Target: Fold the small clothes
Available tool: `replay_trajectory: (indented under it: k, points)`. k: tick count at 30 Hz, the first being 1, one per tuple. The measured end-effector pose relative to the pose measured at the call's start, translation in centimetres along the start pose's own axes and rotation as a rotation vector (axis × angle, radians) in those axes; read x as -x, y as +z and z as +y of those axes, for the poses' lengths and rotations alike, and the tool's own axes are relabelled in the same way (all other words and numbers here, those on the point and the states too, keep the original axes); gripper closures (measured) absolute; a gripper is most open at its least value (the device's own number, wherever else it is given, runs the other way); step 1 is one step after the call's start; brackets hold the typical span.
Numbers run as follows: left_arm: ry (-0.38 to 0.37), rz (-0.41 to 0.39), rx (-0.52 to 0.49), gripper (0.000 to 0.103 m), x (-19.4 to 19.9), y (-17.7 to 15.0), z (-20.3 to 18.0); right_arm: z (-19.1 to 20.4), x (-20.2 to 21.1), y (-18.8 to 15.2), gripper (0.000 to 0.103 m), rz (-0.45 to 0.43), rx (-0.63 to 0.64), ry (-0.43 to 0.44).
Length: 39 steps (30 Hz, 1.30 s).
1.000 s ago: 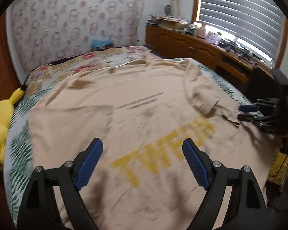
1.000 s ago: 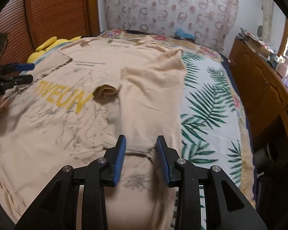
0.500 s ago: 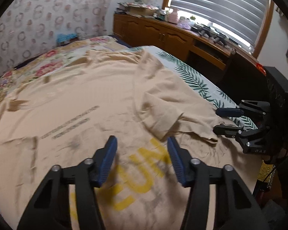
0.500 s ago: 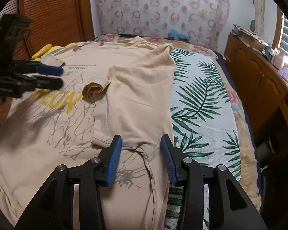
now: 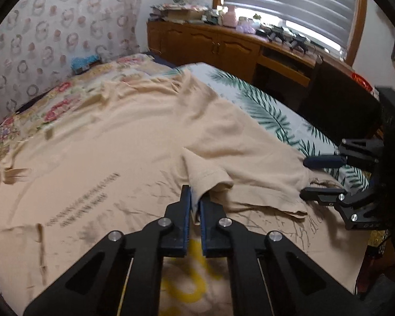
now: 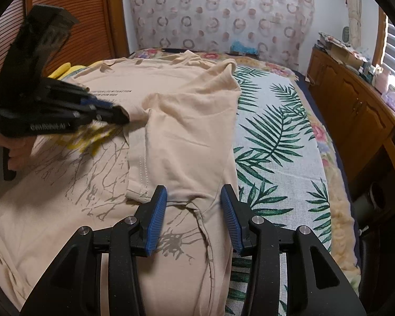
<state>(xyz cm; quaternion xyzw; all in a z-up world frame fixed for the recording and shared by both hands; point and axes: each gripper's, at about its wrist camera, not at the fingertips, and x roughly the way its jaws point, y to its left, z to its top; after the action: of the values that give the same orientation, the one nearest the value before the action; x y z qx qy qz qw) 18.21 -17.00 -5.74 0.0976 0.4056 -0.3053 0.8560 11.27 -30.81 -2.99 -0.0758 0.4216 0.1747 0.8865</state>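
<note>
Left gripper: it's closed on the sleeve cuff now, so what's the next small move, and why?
Probably lift the sleeve slightly and draw it flat across the folded panel. The left gripper has just closed on its bunched cuff, which lies curled on the T-shirt. The right gripper hovers open at the hem.

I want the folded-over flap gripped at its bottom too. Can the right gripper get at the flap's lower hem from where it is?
Probably yes. The right gripper hangs open right over the flap's lower hem, nothing between them. The left gripper is pinching the sleeve farther up, clear of it.
</note>
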Motion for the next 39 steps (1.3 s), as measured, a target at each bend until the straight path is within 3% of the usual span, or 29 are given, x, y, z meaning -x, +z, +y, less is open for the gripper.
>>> replay_trajectory:
  k: [14, 17, 22, 28, 34, 35, 39]
  points:
    - [0.121, -0.022, 0.056, 0.100, 1.0, -1.1, 4.3, 0.0, 0.0, 0.0, 0.060, -0.001, 0.000, -0.002]
    - [0.118, -0.013, 0.093, 0.099, 1.2, -1.5, 5.5, 0.0, 0.0, 0.1, 0.060, -0.001, -0.001, 0.000]
    - [0.138, -0.050, 0.119, 0.091, 3.4, -2.5, 7.2, 0.0, 0.0, 0.1, 0.060, -0.001, -0.001, -0.001]
    - [0.187, -0.089, 0.143, 0.074, 6.4, -3.6, 9.9, 0.0, 0.0, 0.0, 0.060, 0.000, -0.002, 0.000]
    - [0.262, -0.116, 0.209, 0.056, 8.9, -5.3, 14.0, 0.0, 0.0, 0.0, 0.060, 0.000, -0.002, 0.000]
    - [0.285, -0.116, 0.218, 0.049, 9.2, -5.7, 14.8, 0.0, 0.0, 0.0, 0.060, -0.001, -0.002, -0.001]
    - [0.327, -0.086, 0.254, 0.047, 9.4, -7.1, 17.2, 0.0, 0.0, 0.0, 0.060, -0.001, -0.003, 0.000]
